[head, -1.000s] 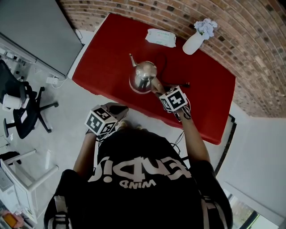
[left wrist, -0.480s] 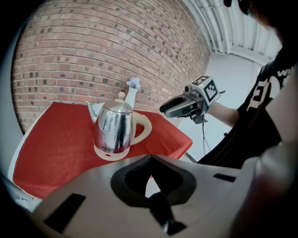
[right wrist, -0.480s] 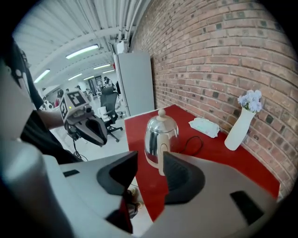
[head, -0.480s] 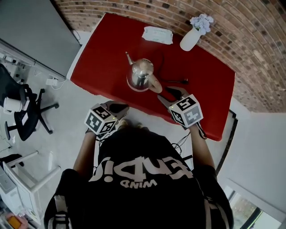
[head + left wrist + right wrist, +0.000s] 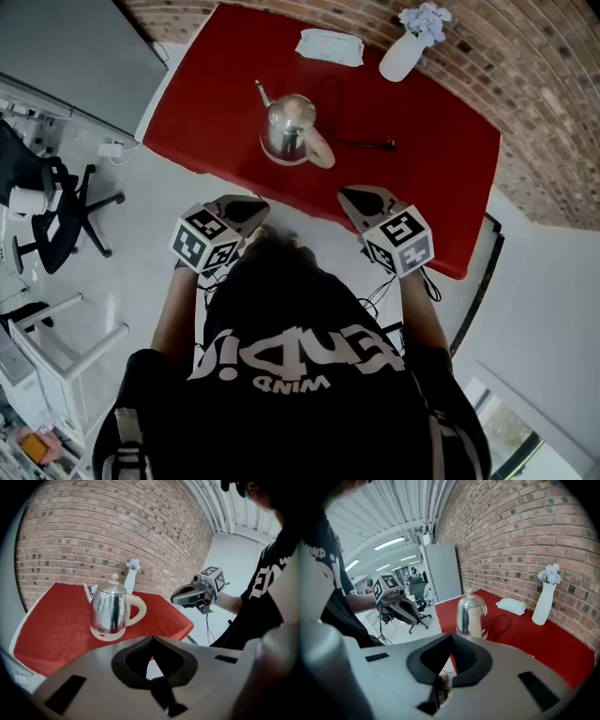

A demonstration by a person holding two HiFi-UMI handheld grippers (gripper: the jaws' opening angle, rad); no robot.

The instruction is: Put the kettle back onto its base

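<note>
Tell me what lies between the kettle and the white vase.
Only the black cord, looping over otherwise bare red tablecloth; the head view shows it best.

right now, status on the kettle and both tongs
Left tongs shut, right tongs just closed, both empty, back from the kettle. It sits upright on its base on the red table. Nothing in the way.

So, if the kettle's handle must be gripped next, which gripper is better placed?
Right, probably: the kettle turns its handle toward the right gripper, whose jaws have just closed on nothing; the left gripper faces its bare side.
</note>
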